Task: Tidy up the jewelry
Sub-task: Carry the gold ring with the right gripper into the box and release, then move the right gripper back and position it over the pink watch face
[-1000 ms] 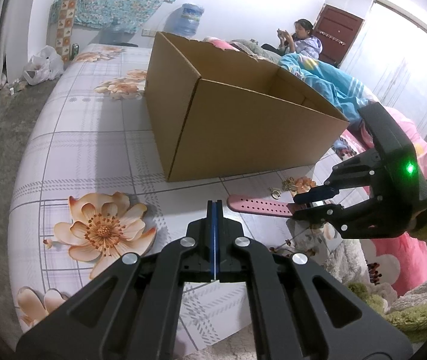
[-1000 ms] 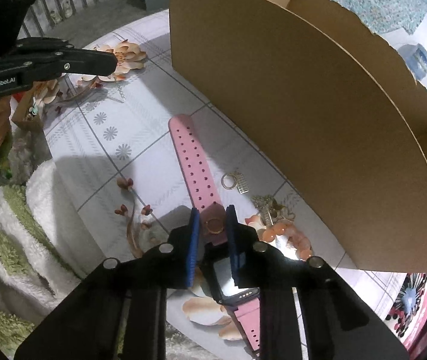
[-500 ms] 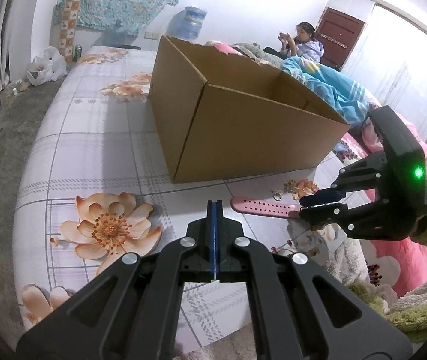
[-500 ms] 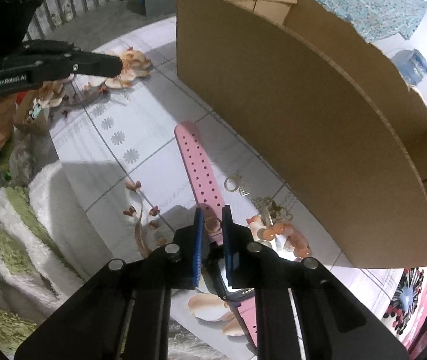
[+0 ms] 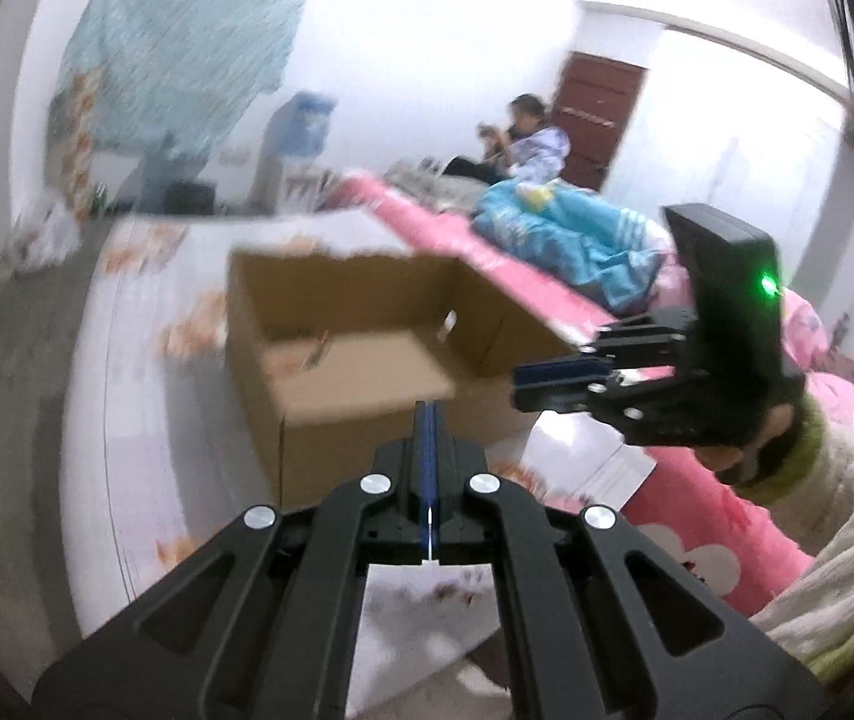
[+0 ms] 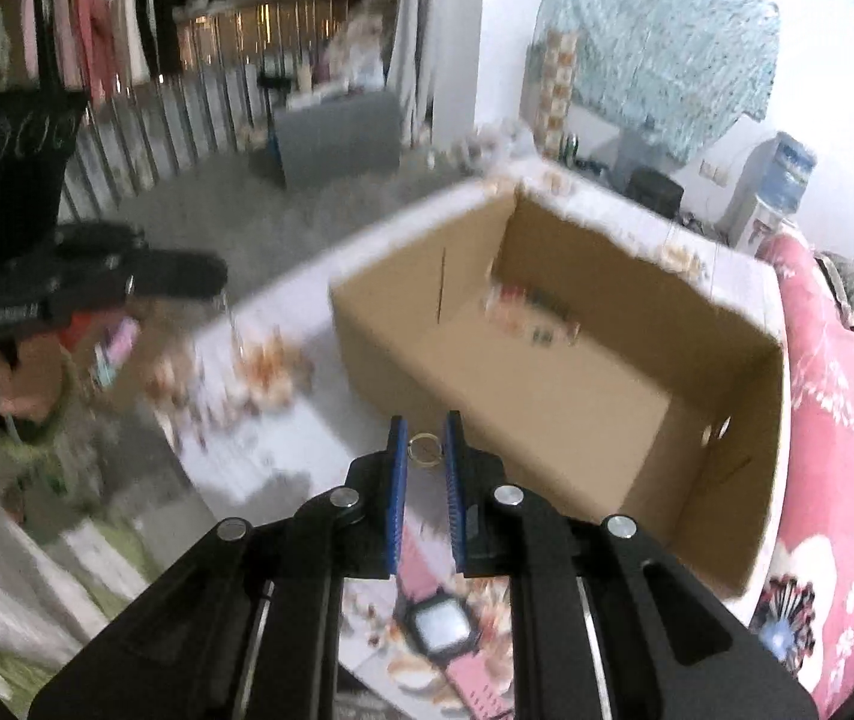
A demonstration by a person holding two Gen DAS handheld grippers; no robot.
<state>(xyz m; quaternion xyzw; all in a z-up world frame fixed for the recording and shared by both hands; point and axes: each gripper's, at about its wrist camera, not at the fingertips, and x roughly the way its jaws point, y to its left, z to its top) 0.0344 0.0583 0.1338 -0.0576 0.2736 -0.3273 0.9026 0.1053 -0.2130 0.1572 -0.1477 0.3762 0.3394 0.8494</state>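
Observation:
My right gripper (image 6: 425,450) is shut on a small gold ring (image 6: 423,449) and holds it up, near the front wall of the open cardboard box (image 6: 577,372). The pink smartwatch (image 6: 439,630) lies on the bed below, between the gripper's arms. A few small items lie at the box's far end (image 6: 532,318). My left gripper (image 5: 428,420) is shut and empty, raised in front of the box (image 5: 366,360). The right gripper also shows in the left wrist view (image 5: 553,384), to the right by the box's corner. Both views are blurred.
The box stands on a floral bedsheet (image 5: 144,480). Pink bedding (image 6: 817,420) and a blue blanket (image 5: 571,240) lie beyond it. A person (image 5: 523,144) sits at the far end. A white paper (image 5: 583,462) lies right of the box.
My right gripper has lifted off the bed with the gold ring pinched, leaving the pink watch below. Both grippers have risen, so the box's inside now shows.

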